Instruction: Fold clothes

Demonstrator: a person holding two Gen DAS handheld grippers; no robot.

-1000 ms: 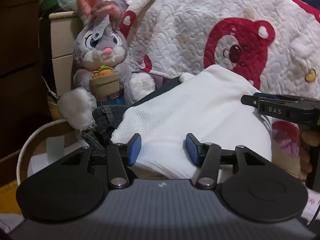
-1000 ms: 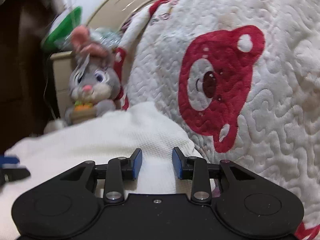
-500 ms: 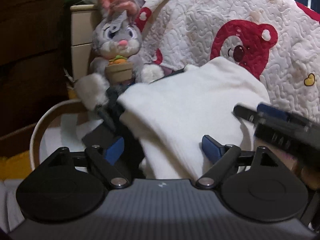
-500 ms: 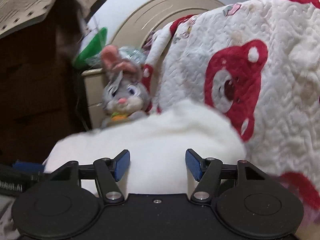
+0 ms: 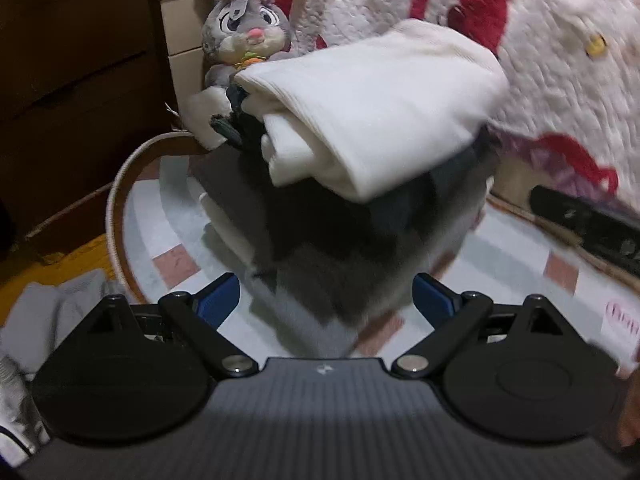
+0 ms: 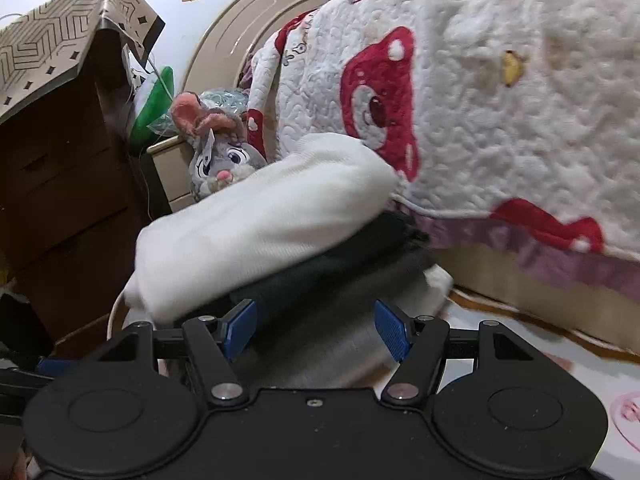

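From the left wrist, the left gripper (image 5: 324,296) has its jaws spread wide with nothing between the blue pads; they have just been opening. Ahead of it stands a stack of folded clothes (image 5: 344,216), grey and dark pieces below, with a folded white garment (image 5: 372,108) lying on top, its rolled edge facing the camera. The stack sits on a pale checked mat (image 5: 516,264) on the floor. Behind the stack a grey stuffed rabbit (image 5: 244,36) leans against a cream drawer unit (image 5: 180,40), and a white quilt with red bears (image 5: 560,48) hangs down at the right. A loose grey cloth (image 5: 44,320) lies at the lower left. The other gripper shows as a dark blurred bar at the right edge.

From the right wrist, the right gripper (image 6: 316,332) also has its jaws well apart and empty, having just been opening. The white garment (image 6: 256,228) tops the stack (image 6: 340,292) right in front of the pads, apart from them. The rabbit (image 6: 224,156) peers over it, beside the quilt (image 6: 500,120) and a curved headboard (image 6: 256,12). A dark wooden cabinet (image 6: 60,200) stands at the left.
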